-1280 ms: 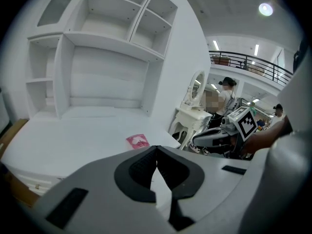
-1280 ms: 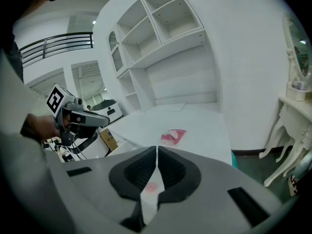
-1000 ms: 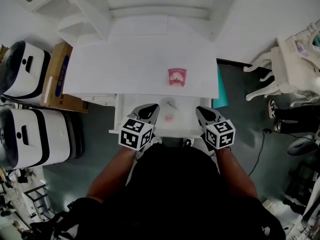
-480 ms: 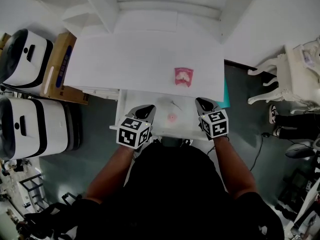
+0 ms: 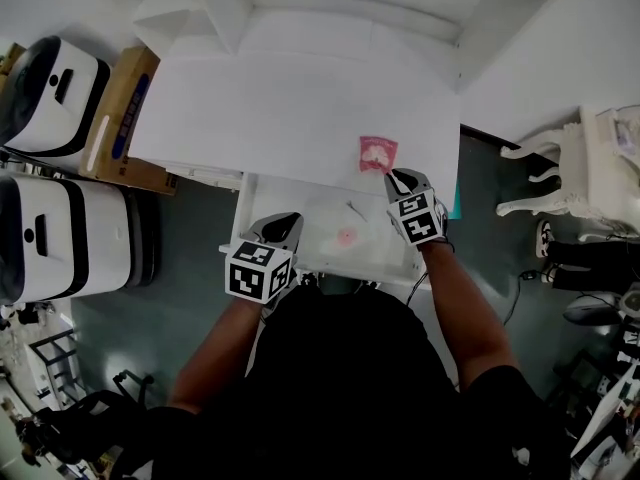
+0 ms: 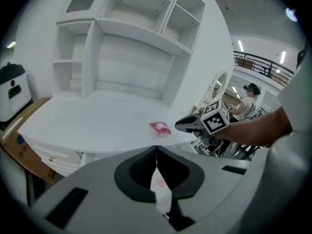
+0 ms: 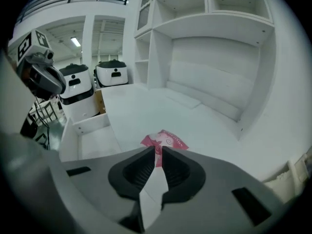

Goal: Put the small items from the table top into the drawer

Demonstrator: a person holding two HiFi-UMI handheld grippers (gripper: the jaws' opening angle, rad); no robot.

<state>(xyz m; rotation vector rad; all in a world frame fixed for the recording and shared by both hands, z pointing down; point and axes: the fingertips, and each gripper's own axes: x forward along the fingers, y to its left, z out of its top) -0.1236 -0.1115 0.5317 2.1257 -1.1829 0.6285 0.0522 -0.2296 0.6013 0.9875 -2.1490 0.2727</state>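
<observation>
A pink packet [image 5: 378, 154] [image 7: 165, 141] [image 6: 160, 127] lies near the front right edge of the white table top [image 5: 290, 108]. My right gripper [image 5: 399, 180] [image 7: 158, 152] [image 6: 183, 125] hovers just in front of it, jaws open by a narrow gap with nothing between them. The drawer [image 5: 244, 213] below the table's front edge stands pulled out. A small pink item [image 5: 347, 237] and a thin pale piece [image 5: 356, 209] lie in it. My left gripper [image 5: 284, 230] [image 6: 156, 149] [image 7: 57, 87] hangs over the drawer's front left corner, shut and empty.
A white shelf unit [image 5: 330, 18] rises at the table's back. Two white machines [image 5: 50, 238] and a cardboard box [image 5: 120, 118] stand on the floor at the left. A white chair [image 5: 590, 168] stands at the right, with cables on the floor near it.
My right gripper has moved forward from the drawer's front edge up to the table edge beside the pink packet. The left gripper has stayed by the drawer's front left.
</observation>
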